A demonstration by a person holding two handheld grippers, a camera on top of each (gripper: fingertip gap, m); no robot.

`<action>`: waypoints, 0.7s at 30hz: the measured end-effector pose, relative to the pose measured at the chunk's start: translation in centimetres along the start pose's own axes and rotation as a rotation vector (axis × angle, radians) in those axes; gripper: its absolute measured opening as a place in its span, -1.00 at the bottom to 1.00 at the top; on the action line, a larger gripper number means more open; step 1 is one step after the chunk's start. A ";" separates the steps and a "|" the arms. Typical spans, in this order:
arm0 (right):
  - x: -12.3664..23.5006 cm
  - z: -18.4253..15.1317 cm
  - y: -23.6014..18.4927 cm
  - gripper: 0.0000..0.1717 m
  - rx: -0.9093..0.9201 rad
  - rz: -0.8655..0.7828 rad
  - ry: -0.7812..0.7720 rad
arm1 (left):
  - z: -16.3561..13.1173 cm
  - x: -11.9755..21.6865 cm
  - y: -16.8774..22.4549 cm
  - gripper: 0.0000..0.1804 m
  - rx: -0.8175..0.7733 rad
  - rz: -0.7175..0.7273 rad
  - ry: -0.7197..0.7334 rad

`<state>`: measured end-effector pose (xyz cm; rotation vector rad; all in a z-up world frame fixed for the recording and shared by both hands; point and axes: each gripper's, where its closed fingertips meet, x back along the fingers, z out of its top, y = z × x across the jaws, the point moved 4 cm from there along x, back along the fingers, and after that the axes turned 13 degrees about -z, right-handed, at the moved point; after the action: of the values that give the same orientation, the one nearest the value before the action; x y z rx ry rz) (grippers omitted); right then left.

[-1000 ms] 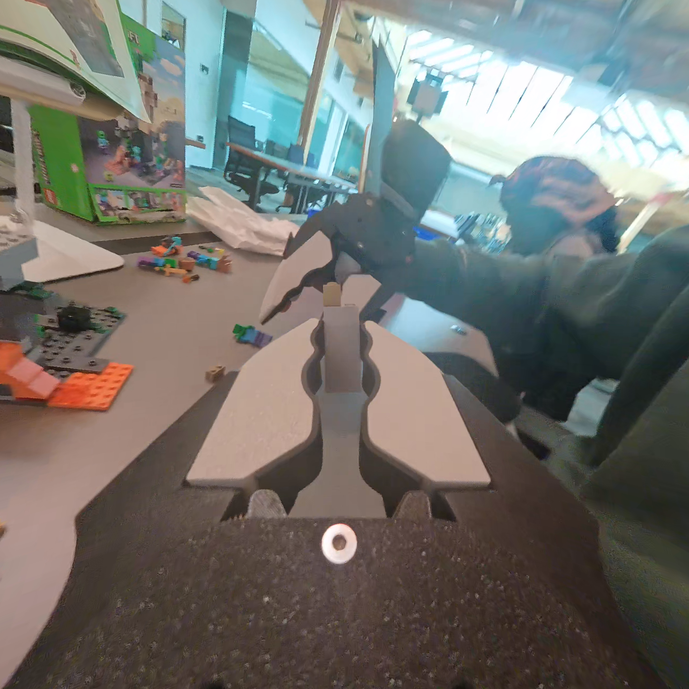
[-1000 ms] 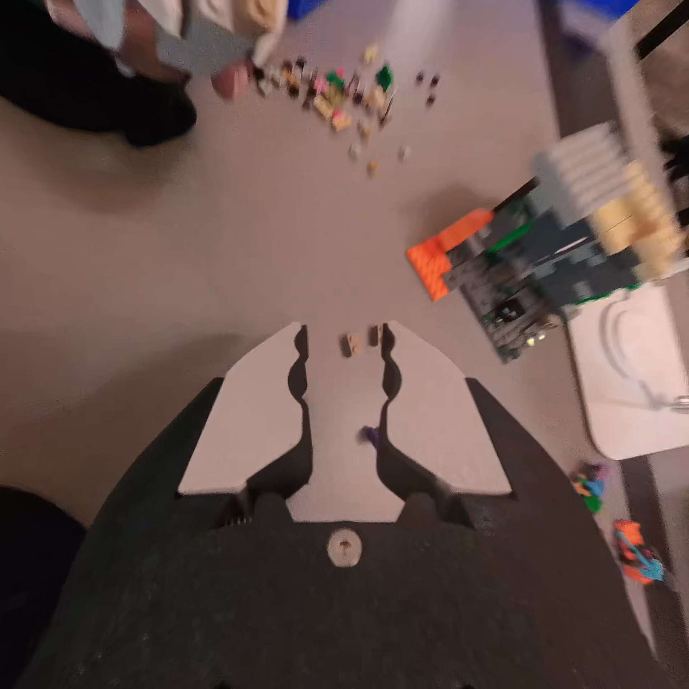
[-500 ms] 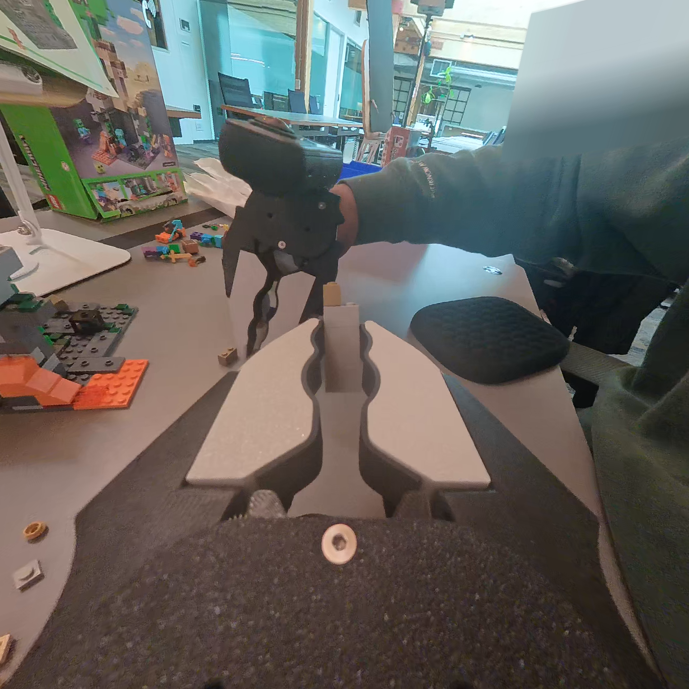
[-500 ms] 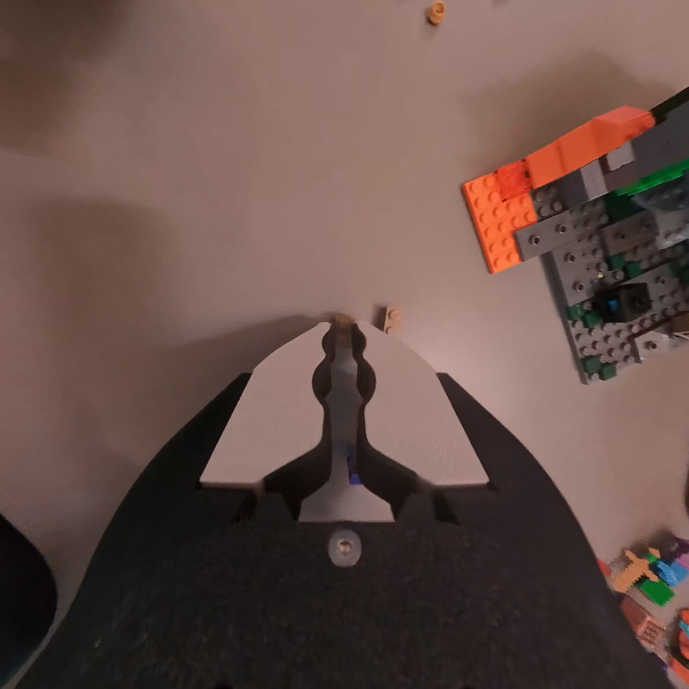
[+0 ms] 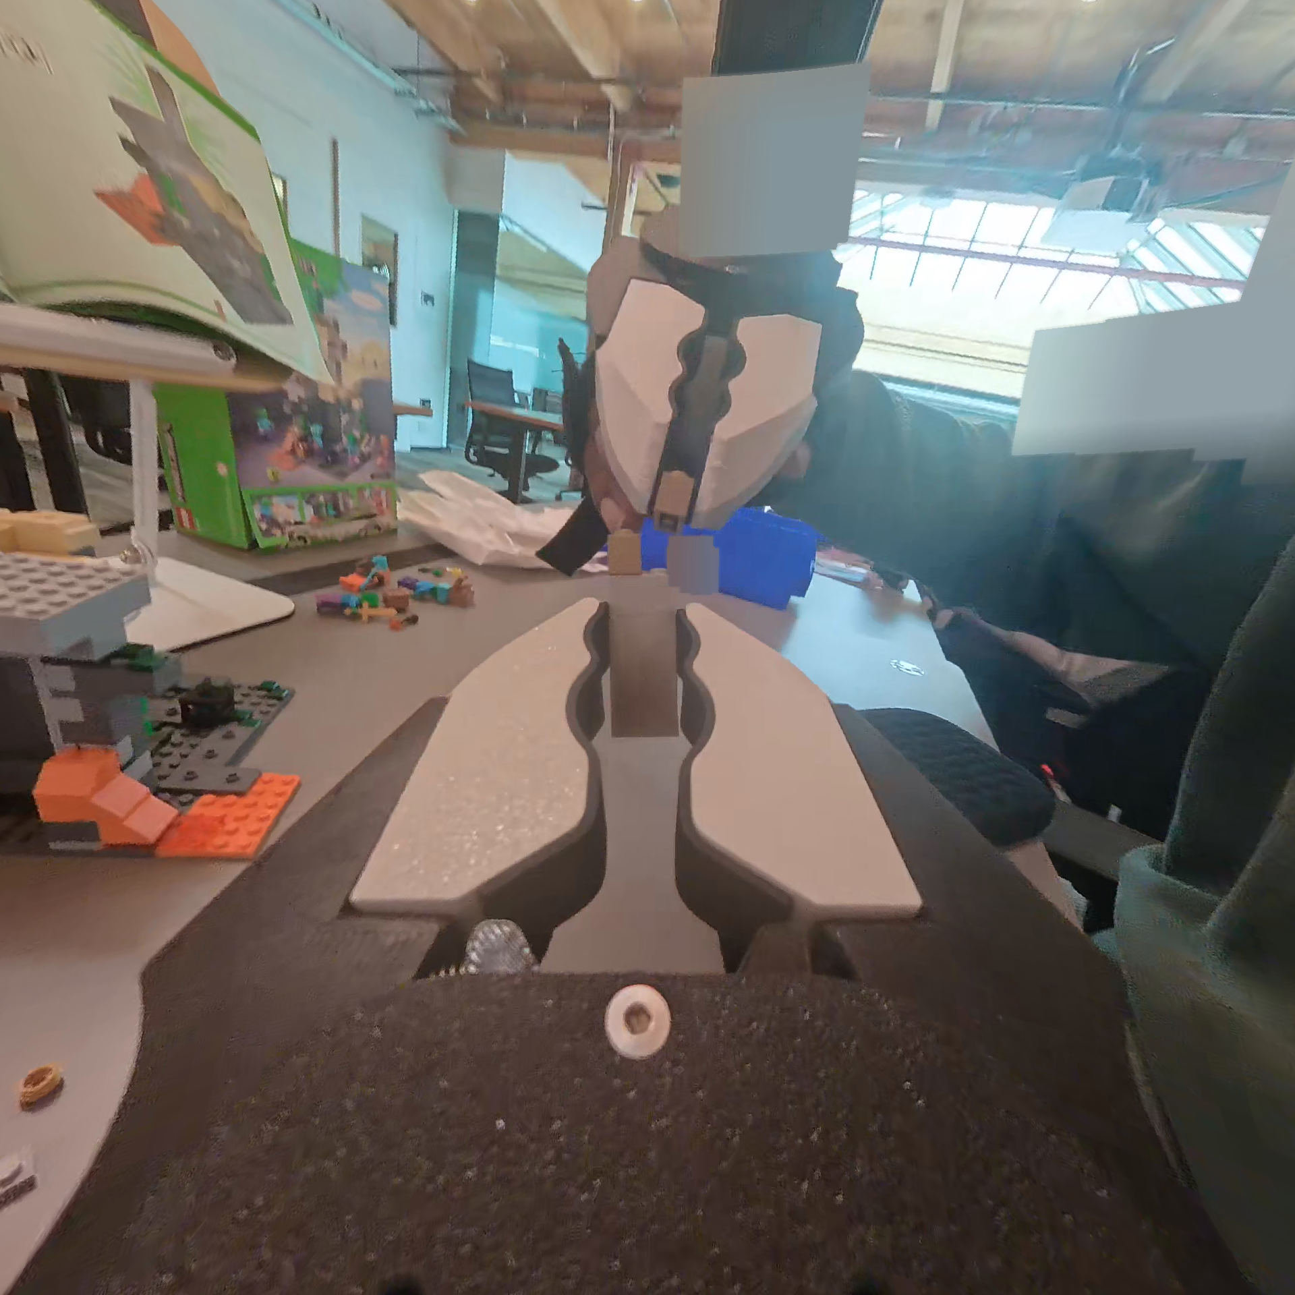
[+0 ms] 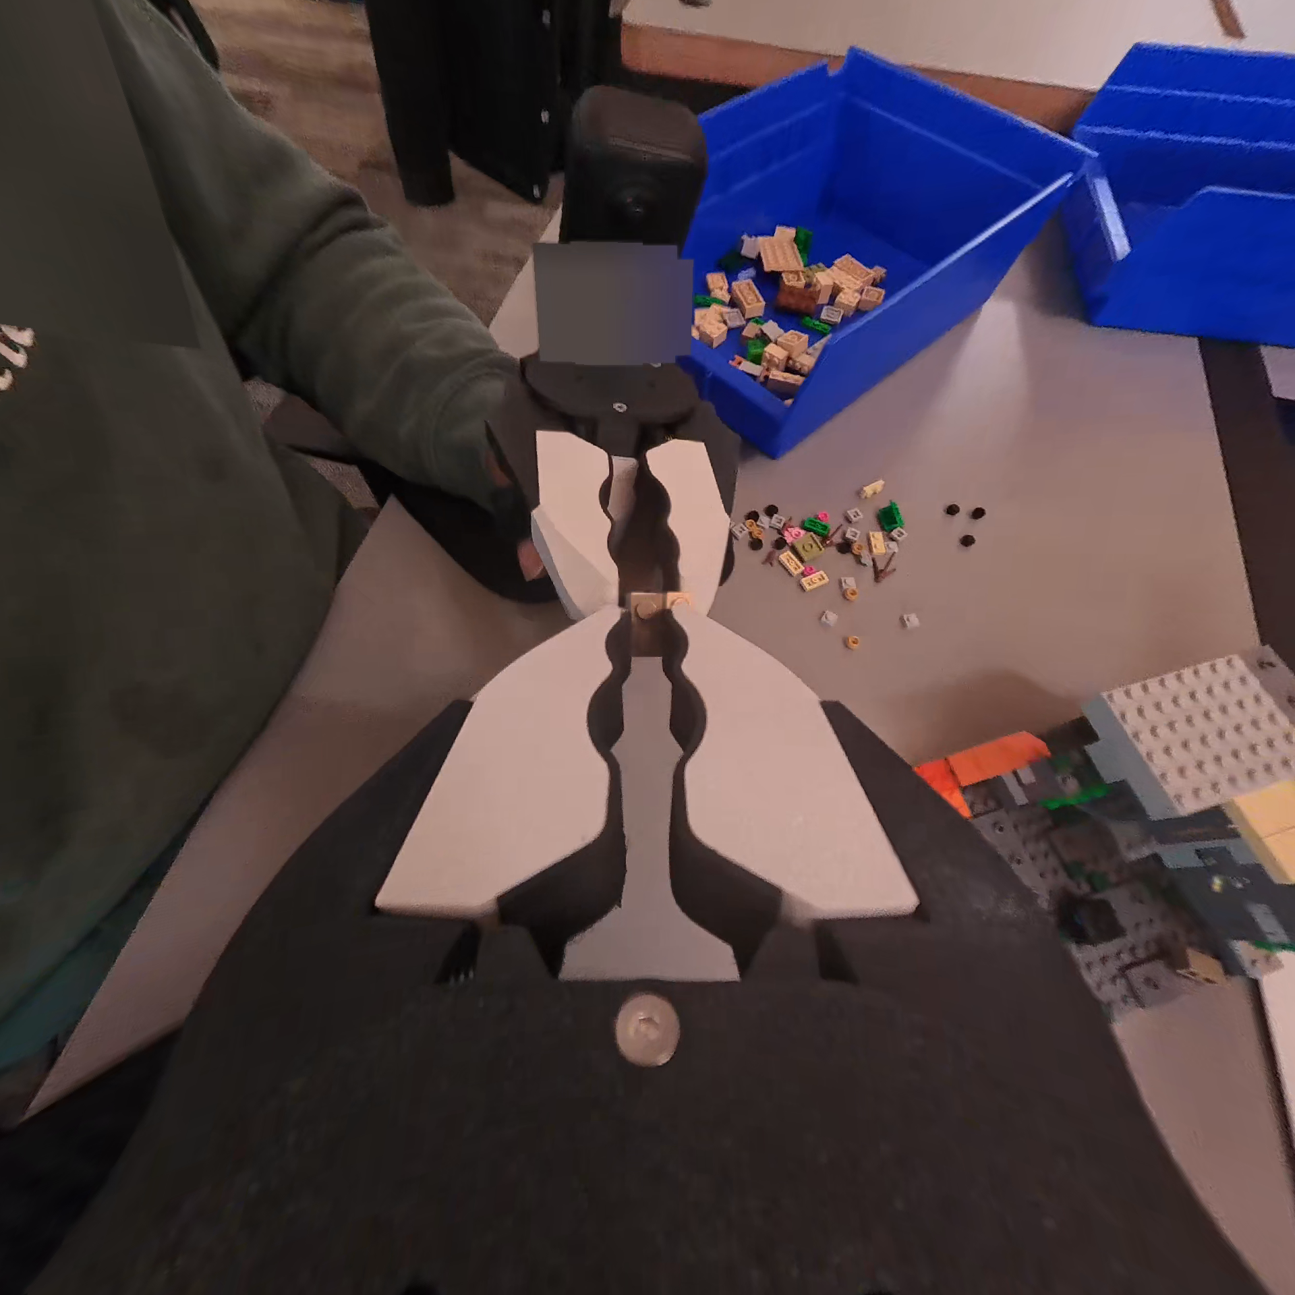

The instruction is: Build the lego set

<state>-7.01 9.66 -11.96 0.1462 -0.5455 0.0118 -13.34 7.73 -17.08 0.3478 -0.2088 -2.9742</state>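
Two tools meet tip to tip above the worktop [image 6: 1016, 448]: left tool [image 5: 642, 613] clamps a grey upright piece [image 5: 643, 666] topped by a tan stud brick [image 5: 626, 553]; right tool [image 6: 648, 617] pinches a small tan brick [image 6: 648, 634], directly facing it.

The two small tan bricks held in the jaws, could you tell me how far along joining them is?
Done: each gripper grips its piece, the left a grey brick with a tan stud piece, the right a tan brick. In hand: tips nearly meet. Left: pressing together.
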 end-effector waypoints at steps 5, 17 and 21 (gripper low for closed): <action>-0.7 1.4 -0.3 -0.91 0.069 0.009 -0.112 | 0.9 0.2 0.3 -0.81 -0.056 0.013 0.065; -1.2 6.0 -1.0 -0.89 0.188 -0.041 -0.228 | 3.9 1.5 1.4 -0.81 -0.108 0.020 0.273; -1.5 6.9 -1.1 -0.89 0.208 -0.058 -0.239 | 4.5 1.9 1.6 -0.81 -0.107 0.020 0.308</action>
<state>-11.77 7.63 -7.05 0.3699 -0.7782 -0.0057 -16.06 6.40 -12.95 0.7735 -0.0185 -2.8469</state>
